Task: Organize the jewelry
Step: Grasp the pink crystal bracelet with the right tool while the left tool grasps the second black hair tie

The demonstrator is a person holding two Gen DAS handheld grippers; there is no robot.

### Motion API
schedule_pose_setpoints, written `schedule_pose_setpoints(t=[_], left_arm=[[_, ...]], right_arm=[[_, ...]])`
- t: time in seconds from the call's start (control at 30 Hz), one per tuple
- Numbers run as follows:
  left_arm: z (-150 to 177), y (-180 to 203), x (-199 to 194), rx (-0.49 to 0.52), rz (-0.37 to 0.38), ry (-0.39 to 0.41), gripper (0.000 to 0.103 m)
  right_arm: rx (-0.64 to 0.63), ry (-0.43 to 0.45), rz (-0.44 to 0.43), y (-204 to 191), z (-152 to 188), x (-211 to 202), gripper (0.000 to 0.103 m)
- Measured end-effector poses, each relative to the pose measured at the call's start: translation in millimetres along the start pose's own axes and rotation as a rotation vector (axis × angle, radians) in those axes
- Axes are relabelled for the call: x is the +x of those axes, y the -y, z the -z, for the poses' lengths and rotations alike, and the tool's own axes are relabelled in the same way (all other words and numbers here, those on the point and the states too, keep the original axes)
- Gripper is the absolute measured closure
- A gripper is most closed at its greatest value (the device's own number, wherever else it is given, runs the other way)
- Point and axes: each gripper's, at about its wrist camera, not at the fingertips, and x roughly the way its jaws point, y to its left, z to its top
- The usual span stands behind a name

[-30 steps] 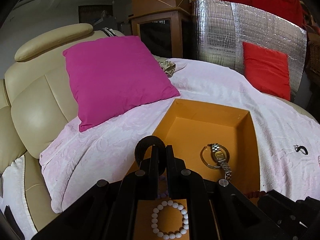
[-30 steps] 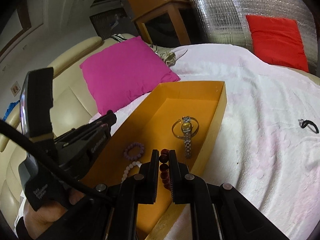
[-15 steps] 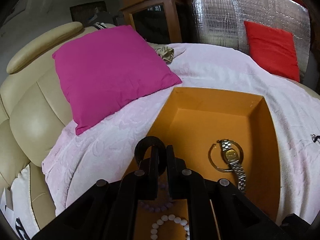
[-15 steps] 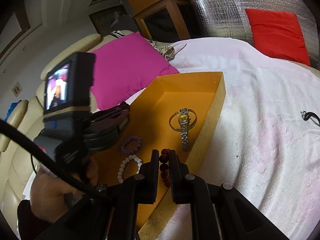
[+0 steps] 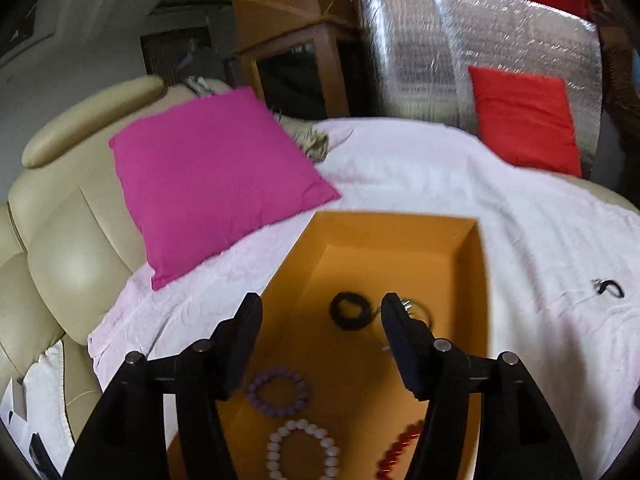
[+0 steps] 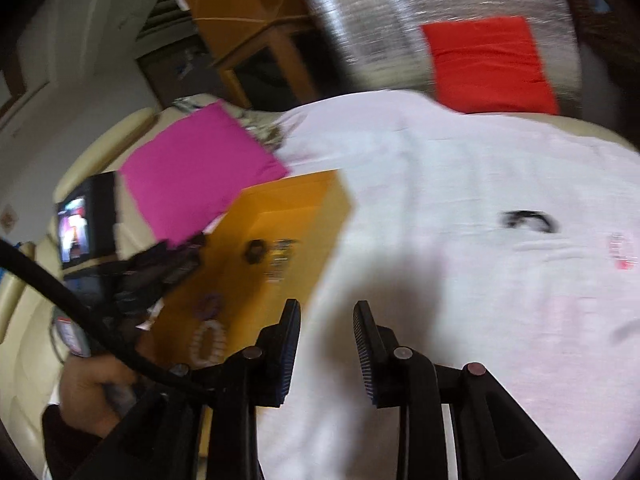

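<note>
My left gripper [image 5: 318, 312] stands with its jaws wide apart above the near half of the orange box [image 5: 478, 300], holding nothing. Between the fingertips I see the black ring [image 5: 350, 311] lying on the box floor, free of both fingers. Just right of it, partly hidden behind my right finger [image 5: 404, 344], is the watch [image 5: 416, 312]. Nearer to me in the box lie the purple bracelet [image 5: 278, 392], the white bracelet [image 5: 302, 454] and, right of that, the red bracelet [image 5: 400, 450].

My right gripper [image 6: 326, 332] is also open, jaws parted and empty, out over the pink blanket [image 6: 460, 280] just right of the box [image 6: 332, 216]. That view is blurred, but I can make out the black ring [image 6: 255, 251] inside the box and the left gripper [image 6: 160, 268] at the box's left side. Well to the right of the box a small dark clip [image 6: 528, 220] lies on the blanket; from the left view it [image 5: 608, 288] sits likewise right of the box.

Left of the box and beyond it a magenta cushion [image 5: 212, 176] leans on the beige sofa [image 5: 72, 256]
</note>
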Motion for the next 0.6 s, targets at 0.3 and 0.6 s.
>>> schedule_pose_setpoints(t=[0.3, 0.6], left_arm=[[-1, 82, -51, 0.098, 0.084, 0.123, 0.033], [8, 159, -48, 0.208, 0.244, 0.058, 0.033]], right_arm=[[0.167, 0.076, 0.25, 124, 5, -86, 0.073], [0.352, 0.055, 0.314, 209, 7, -95, 0.073]])
